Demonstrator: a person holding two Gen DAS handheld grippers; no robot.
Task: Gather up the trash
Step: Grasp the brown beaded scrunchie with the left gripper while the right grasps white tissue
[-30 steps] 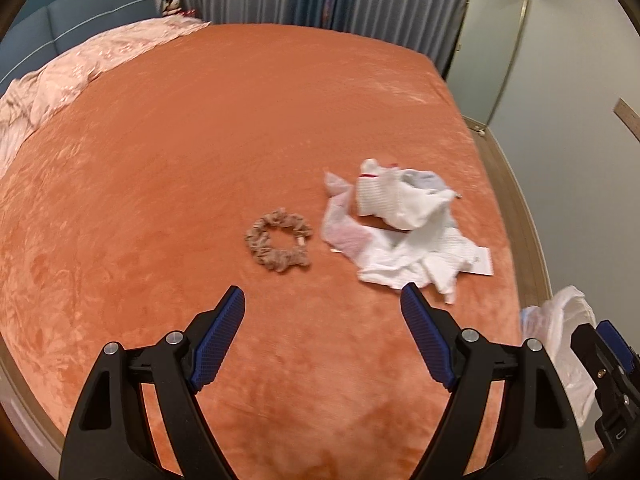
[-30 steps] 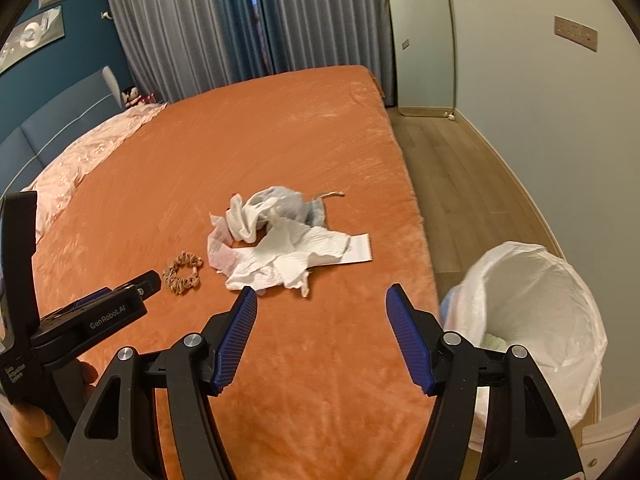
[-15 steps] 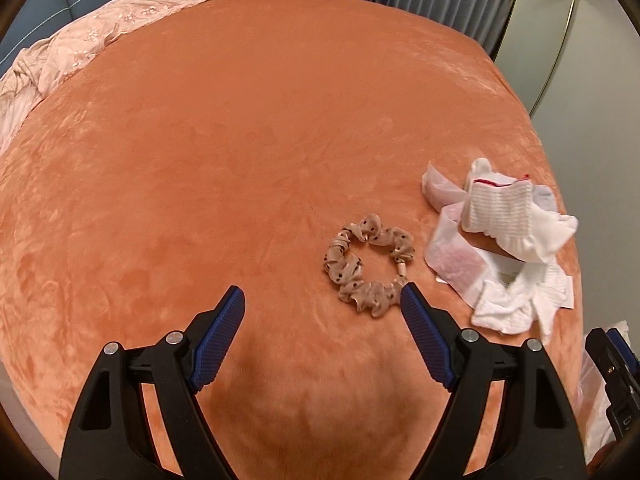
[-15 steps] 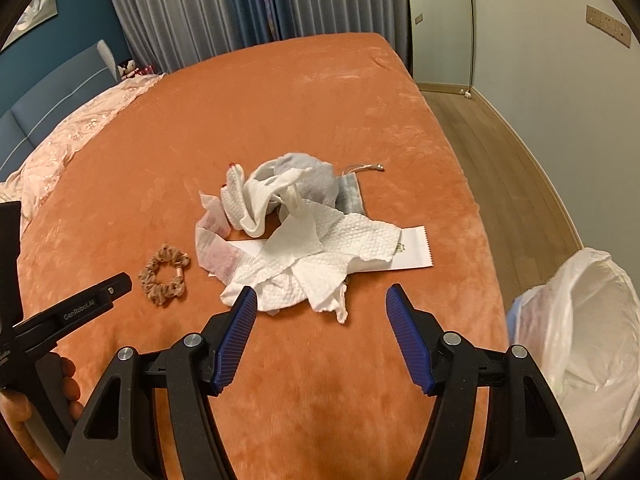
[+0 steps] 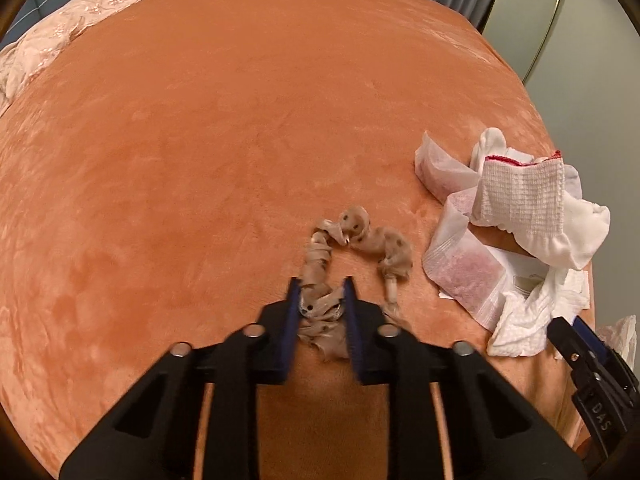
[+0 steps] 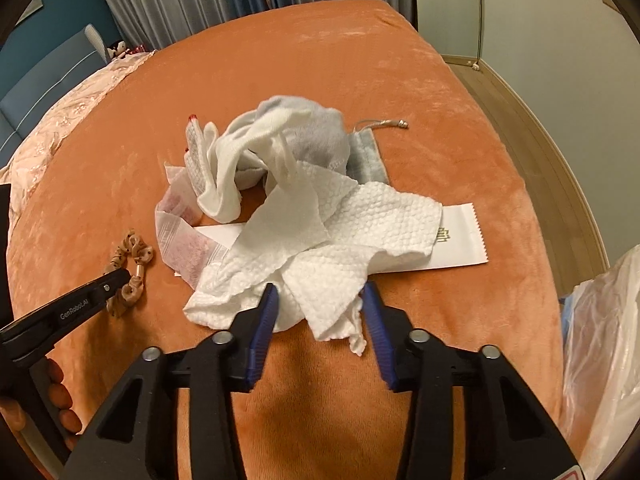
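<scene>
Here, in your left wrist view, the left gripper (image 5: 320, 300) is closing on the beige scrunchie (image 5: 356, 256), whose near loop sits bunched between the blue pads and partly hidden. The orange bedspread (image 5: 200, 160) carries it.

In your right wrist view, the right gripper (image 6: 320, 308) is closing around the paper towel's (image 6: 340, 240) near edge; contact is unclear. The bag (image 6: 600, 320) is cut off.
</scene>
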